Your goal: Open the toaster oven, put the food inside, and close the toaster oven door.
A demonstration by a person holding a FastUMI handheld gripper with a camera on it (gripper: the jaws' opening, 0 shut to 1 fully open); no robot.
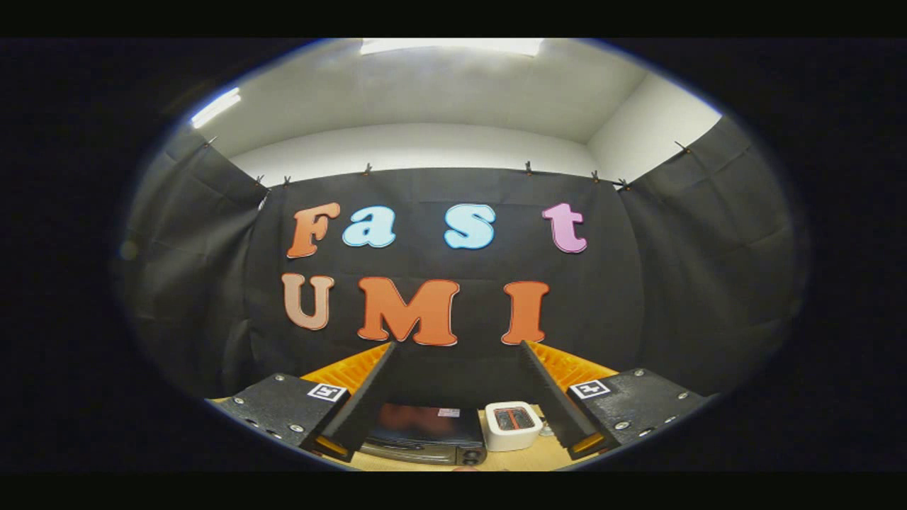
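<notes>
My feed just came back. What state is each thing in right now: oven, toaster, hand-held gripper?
toaster oven: door shut, standing on the table, seen between the fingers, beyond them.
white toaster: upright beside the toaster oven, slots facing up.
hand-held gripper: open, fingers spread wide, holding nothing, raised above the table.

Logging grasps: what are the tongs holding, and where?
Nothing: the tongs stand open, high above the toaster oven and white toaster.
</notes>
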